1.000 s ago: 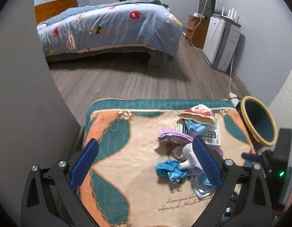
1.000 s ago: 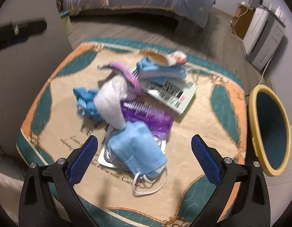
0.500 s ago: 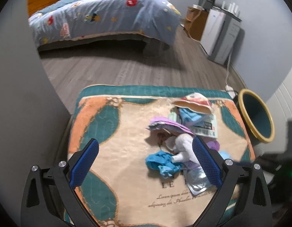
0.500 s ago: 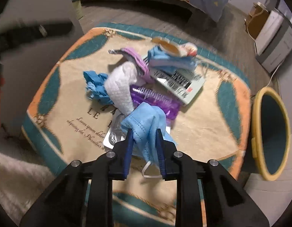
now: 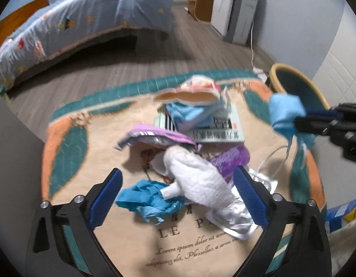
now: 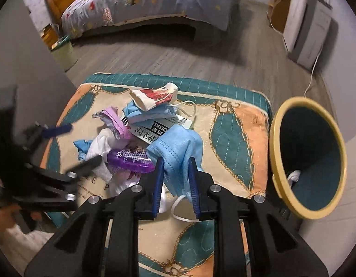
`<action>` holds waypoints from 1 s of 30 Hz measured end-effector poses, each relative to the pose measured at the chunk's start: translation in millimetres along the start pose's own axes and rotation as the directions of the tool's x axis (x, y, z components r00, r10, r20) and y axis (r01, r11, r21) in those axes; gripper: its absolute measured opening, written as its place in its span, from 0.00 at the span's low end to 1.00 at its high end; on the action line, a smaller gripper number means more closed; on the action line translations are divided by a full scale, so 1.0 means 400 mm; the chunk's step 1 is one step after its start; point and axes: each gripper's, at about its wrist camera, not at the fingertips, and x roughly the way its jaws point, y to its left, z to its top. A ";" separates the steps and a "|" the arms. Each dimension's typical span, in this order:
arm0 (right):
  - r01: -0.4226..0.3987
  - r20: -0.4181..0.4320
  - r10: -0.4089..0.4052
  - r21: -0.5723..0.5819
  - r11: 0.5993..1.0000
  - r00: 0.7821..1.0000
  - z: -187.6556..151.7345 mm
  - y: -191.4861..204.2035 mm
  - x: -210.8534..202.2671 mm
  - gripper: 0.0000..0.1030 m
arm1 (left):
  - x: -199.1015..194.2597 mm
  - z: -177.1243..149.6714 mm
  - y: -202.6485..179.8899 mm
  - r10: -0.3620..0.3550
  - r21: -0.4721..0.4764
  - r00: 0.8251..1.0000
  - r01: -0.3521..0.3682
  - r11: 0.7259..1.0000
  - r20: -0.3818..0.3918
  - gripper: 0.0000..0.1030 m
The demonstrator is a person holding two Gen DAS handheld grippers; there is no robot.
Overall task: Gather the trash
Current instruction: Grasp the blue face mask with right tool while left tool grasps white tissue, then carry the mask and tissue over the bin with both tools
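Note:
A pile of trash lies on a patterned cushion: a white crumpled tissue, a teal crumpled wrapper, a purple packet, a barcode card and a second mask. My right gripper is shut on a blue face mask and holds it above the cushion; it also shows in the left wrist view. My left gripper is open, low over the tissue and teal wrapper. A yellow-rimmed bin stands right of the cushion.
A bed with a blue quilt stands across the wood floor. A white appliance and a cabinet stand by the far right wall. A small green bin sits by the bed. A grey wall panel is at my left.
My right gripper closed on the blue mask and lifted it off the pile toward the bin side. My left gripper moved down and closer to the pile, still open.

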 end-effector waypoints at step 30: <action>0.080 -0.109 -0.061 0.180 0.980 0.992 -0.018 -0.142 0.069 0.59 | -0.068 0.029 0.033 -0.024 -0.008 0.998 0.025 1.000 0.063 0.12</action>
